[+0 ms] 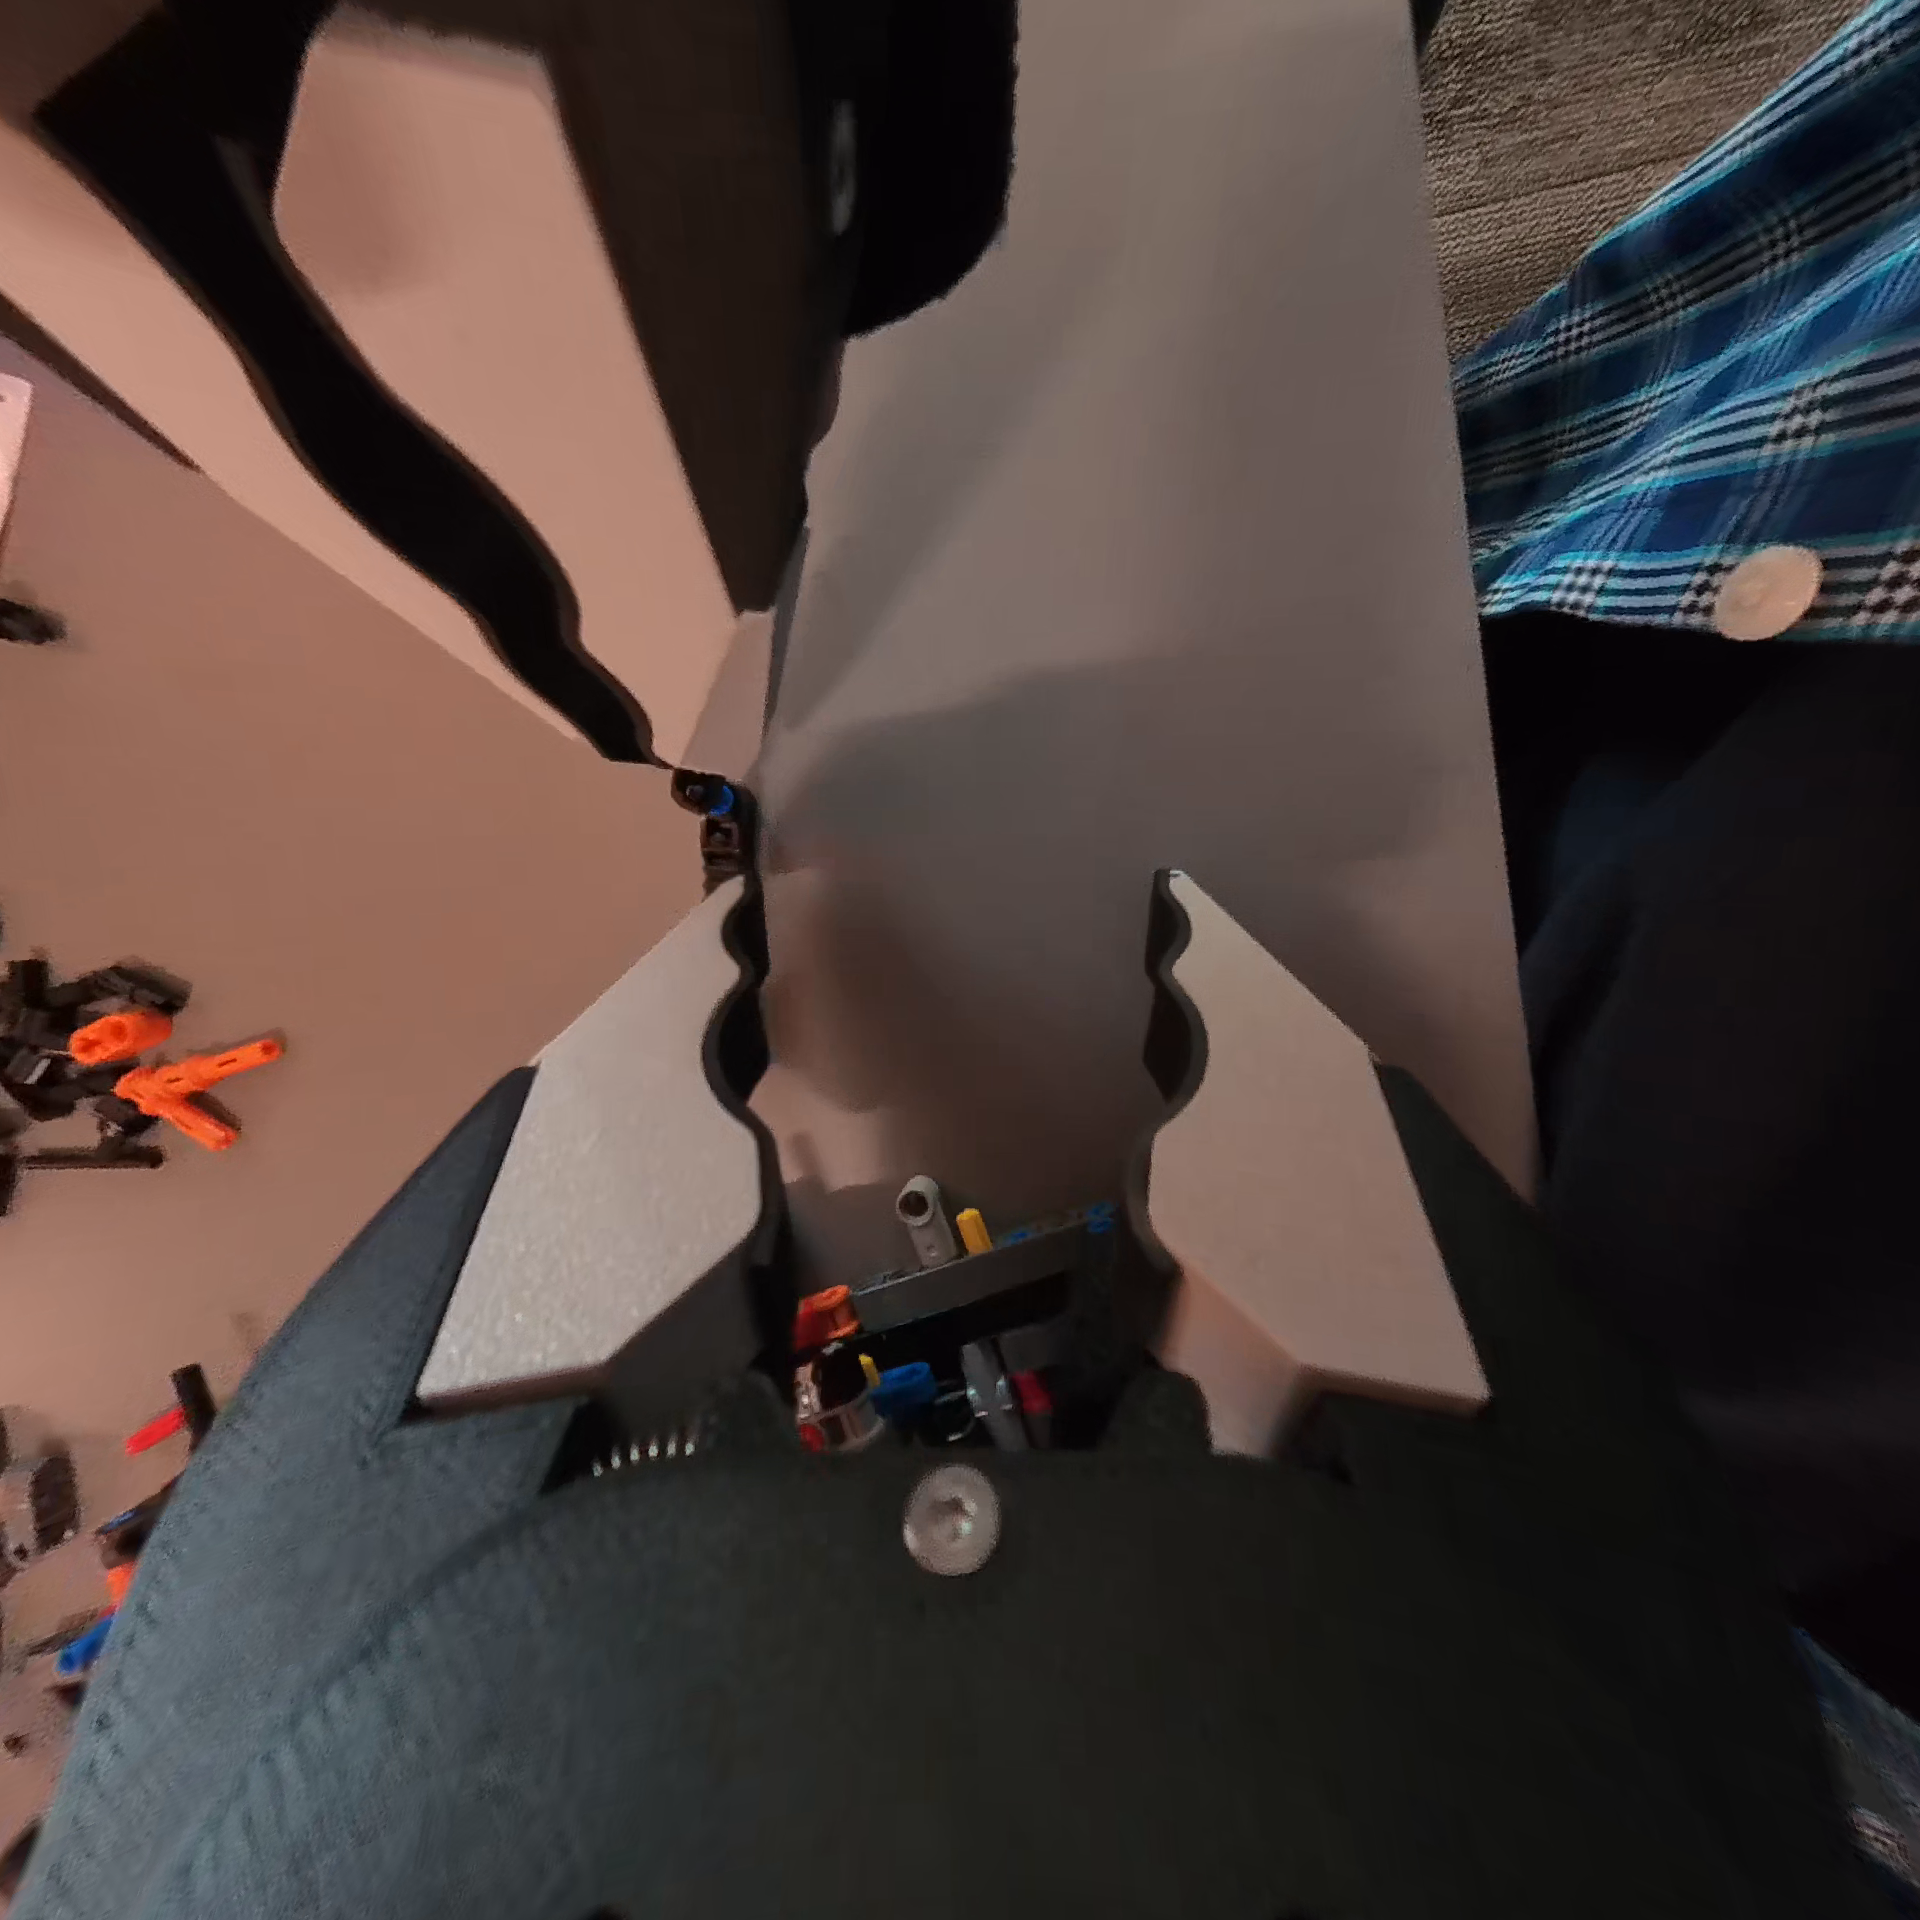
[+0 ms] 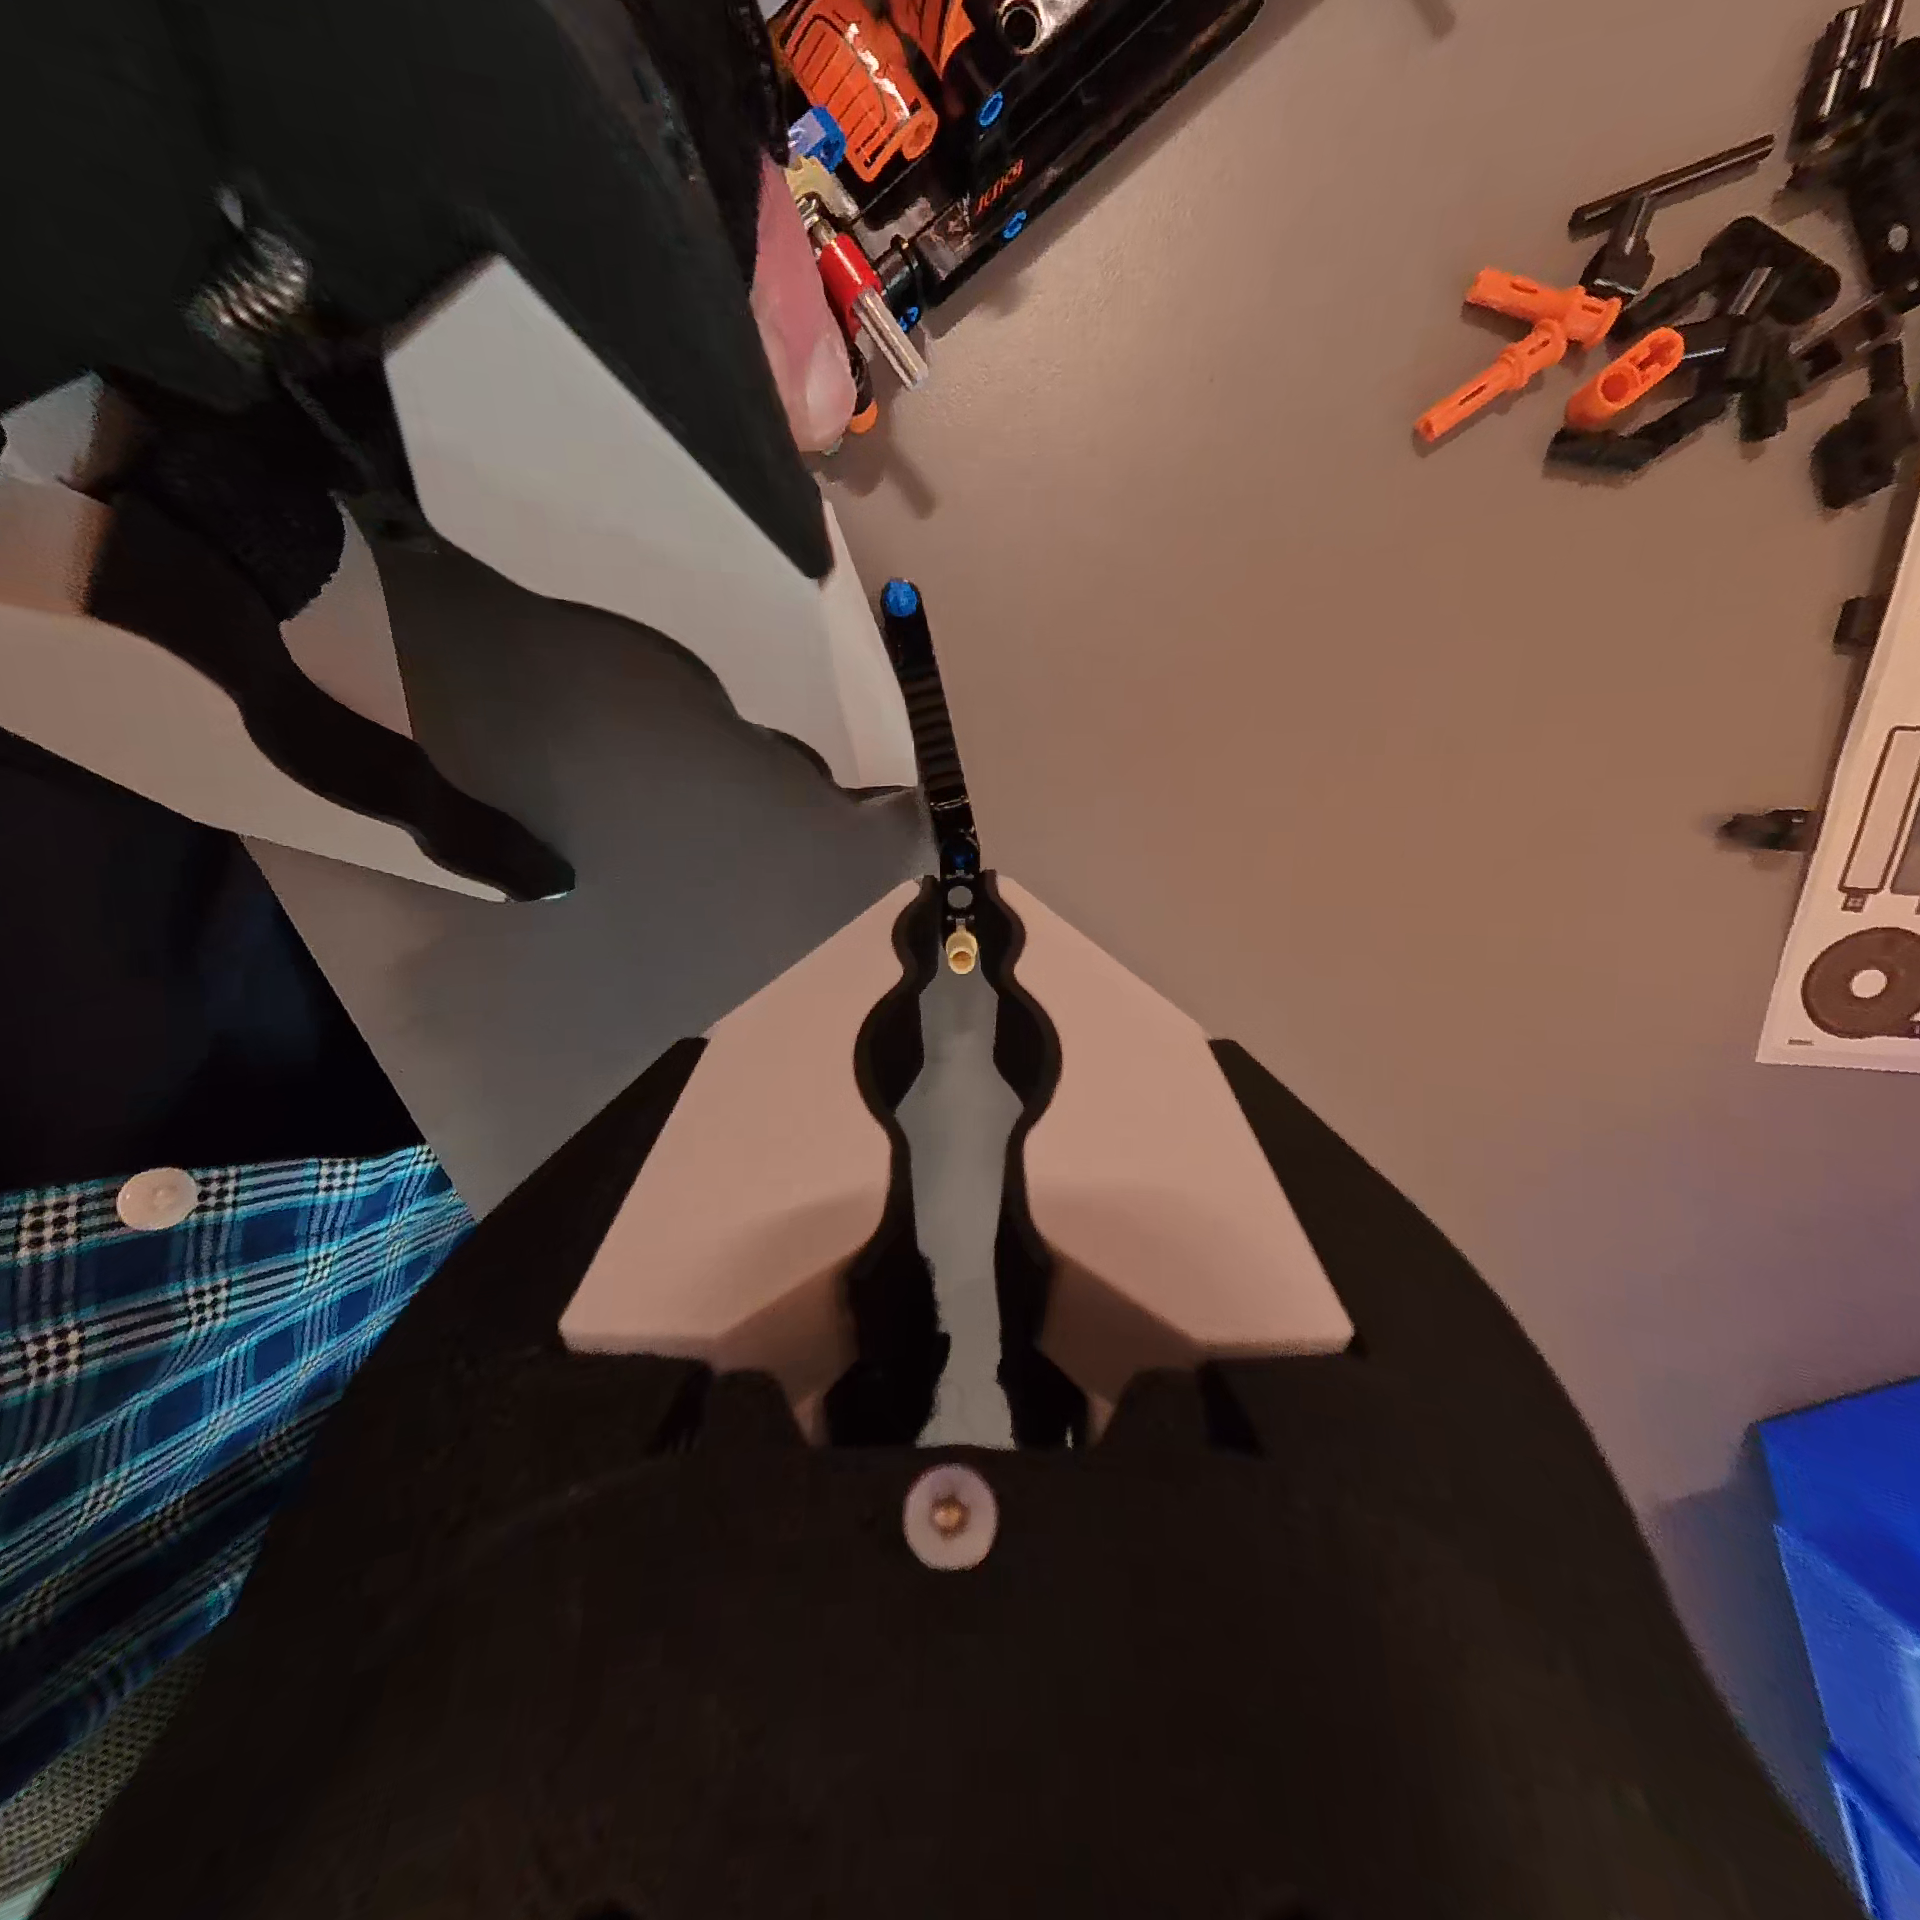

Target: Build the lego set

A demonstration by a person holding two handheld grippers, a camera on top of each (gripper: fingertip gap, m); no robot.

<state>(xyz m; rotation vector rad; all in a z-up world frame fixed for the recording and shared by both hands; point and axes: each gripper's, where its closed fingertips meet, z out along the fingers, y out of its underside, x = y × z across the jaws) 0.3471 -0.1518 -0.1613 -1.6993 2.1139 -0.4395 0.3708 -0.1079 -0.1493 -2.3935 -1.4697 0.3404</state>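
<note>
My right gripper [image 2: 956,883] is shut on a thin black beam [image 2: 930,717] with blue pins and a tan pin [image 2: 962,948]. The beam sticks out forward from the fingertips over the grey table [image 2: 1299,727]. In the left wrist view the right gripper comes in from the upper left, holding the beam end-on [image 1: 712,810]. My left gripper [image 1: 956,883] is open and empty, and its left fingertip [image 1: 738,914] is right beside the beam. The partly built model [image 1: 935,1299], black with orange, yellow, blue and red parts, lies behind the left gripper's fingers; it also shows in the right wrist view [image 2: 935,156].
A pile of loose black and orange pieces [image 2: 1662,343] lies on the table, also in the left wrist view [image 1: 135,1070]. A printed sheet [image 2: 1860,914] and a blue box [image 2: 1849,1610] sit at the right. A person's plaid shirt [image 1: 1683,364] is at the table's edge.
</note>
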